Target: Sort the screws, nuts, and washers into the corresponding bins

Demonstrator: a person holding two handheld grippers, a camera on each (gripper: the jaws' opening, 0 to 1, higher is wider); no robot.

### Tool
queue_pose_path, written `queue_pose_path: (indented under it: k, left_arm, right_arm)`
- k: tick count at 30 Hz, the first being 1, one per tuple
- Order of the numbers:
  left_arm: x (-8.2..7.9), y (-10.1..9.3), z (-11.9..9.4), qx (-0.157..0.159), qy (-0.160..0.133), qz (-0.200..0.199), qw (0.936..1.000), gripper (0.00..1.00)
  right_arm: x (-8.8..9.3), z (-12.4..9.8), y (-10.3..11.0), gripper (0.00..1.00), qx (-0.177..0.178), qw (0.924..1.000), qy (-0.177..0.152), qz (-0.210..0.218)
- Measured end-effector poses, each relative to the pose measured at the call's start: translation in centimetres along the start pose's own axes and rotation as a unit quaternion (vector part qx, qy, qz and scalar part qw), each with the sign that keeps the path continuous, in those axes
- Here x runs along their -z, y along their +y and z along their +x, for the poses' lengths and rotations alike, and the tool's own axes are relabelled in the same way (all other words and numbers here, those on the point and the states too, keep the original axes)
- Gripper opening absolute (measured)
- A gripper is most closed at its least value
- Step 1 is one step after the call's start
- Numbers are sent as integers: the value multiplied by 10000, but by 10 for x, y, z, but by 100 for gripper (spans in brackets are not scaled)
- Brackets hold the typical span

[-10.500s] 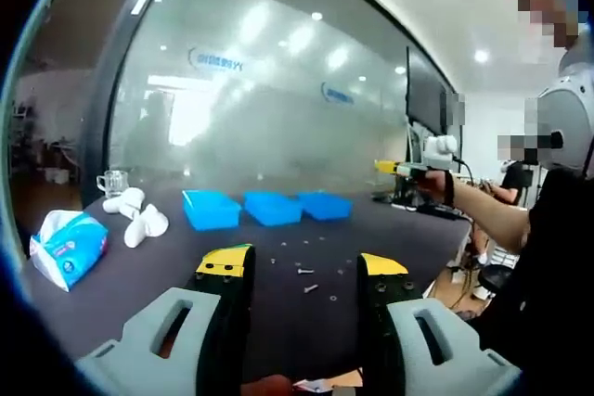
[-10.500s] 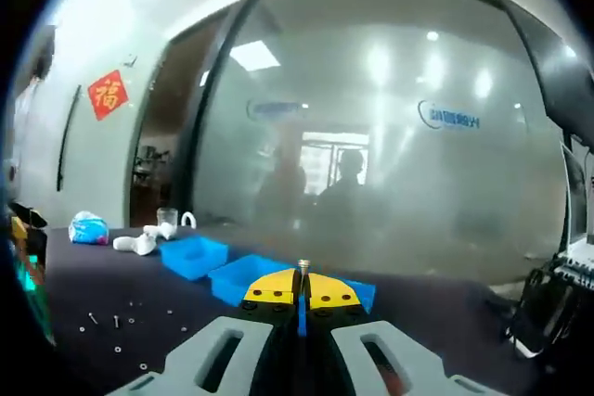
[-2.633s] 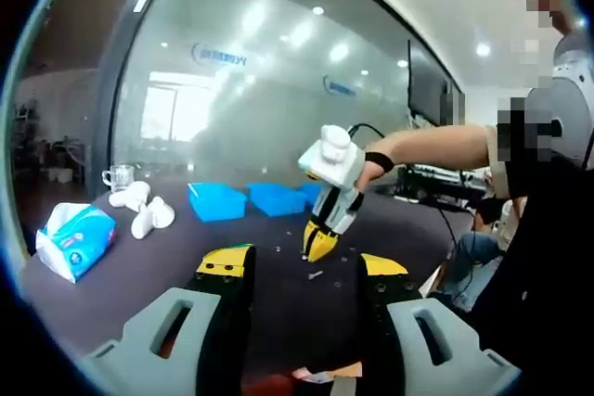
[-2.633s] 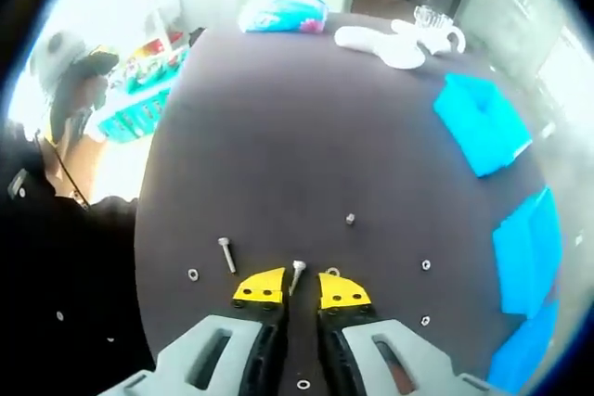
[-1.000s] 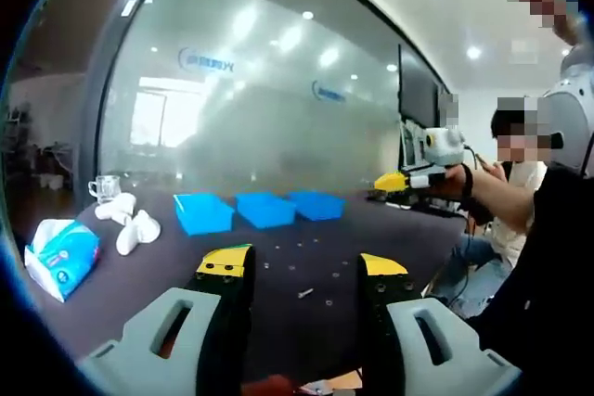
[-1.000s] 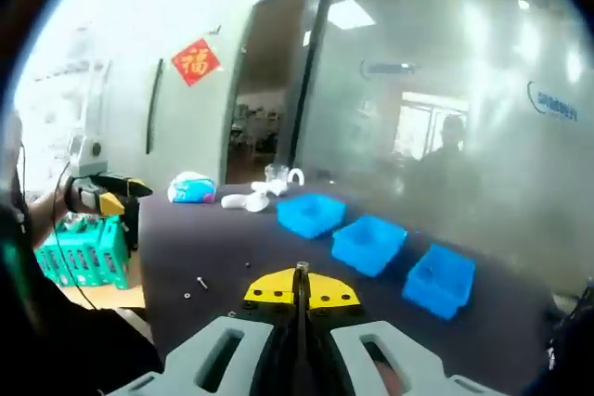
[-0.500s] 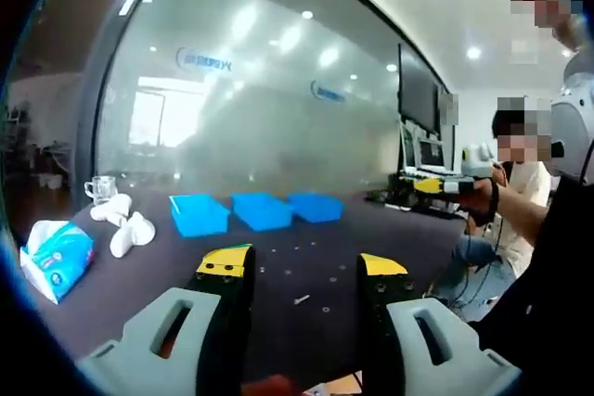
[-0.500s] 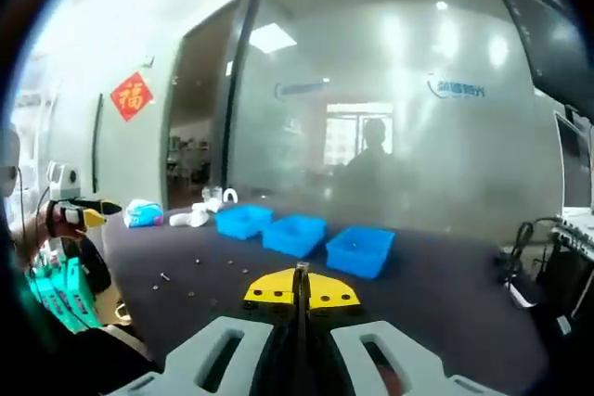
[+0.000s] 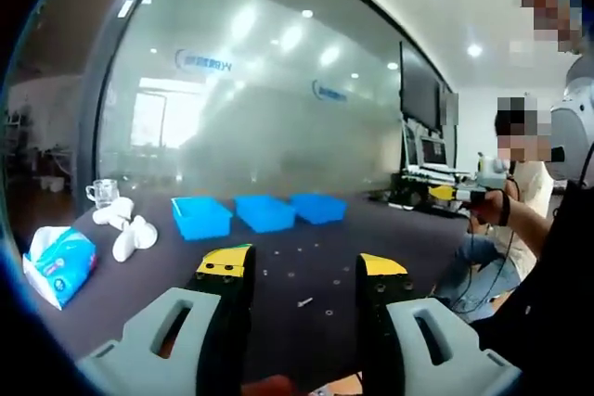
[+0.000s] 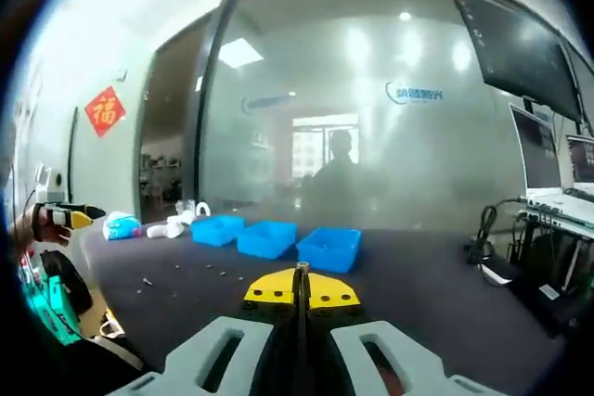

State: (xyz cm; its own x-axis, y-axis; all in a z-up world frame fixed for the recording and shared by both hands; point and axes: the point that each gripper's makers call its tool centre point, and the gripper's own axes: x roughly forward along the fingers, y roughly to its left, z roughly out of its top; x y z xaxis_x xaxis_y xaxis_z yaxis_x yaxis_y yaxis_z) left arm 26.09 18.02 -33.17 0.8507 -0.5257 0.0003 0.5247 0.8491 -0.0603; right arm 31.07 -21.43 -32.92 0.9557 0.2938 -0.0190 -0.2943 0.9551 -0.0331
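Three open blue bins [image 9: 264,211] stand in a row on the dark worktop [image 9: 139,285], close beside one another. Small silvery screws, nuts and washers [image 9: 305,301] lie scattered loose on the worktop in front of the bins, too small to tell apart. One upright screw [image 10: 301,272] is pinched between the closed right tongs [image 10: 301,292], head up.
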Motion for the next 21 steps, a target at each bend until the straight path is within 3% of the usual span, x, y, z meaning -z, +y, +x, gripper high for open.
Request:
queue_pose_path:
  k: [5, 11, 21]
  left_arm:
    - [-1, 3, 0, -17, -67, -80, 9999, 38]
    - [0, 5, -3, -52, -65, -67, 9999, 38]
    - [-2, 8, -11, -161, -132, -42, 9998, 38]
  right_arm:
    - [-12, 21, -3, 0, -51, 9999, -141, 61]
    - [-24, 62, -5, 0, -209, 9994, -242, 155]
    - [-45, 149, -6, 0, -461, 9989, -61, 106]
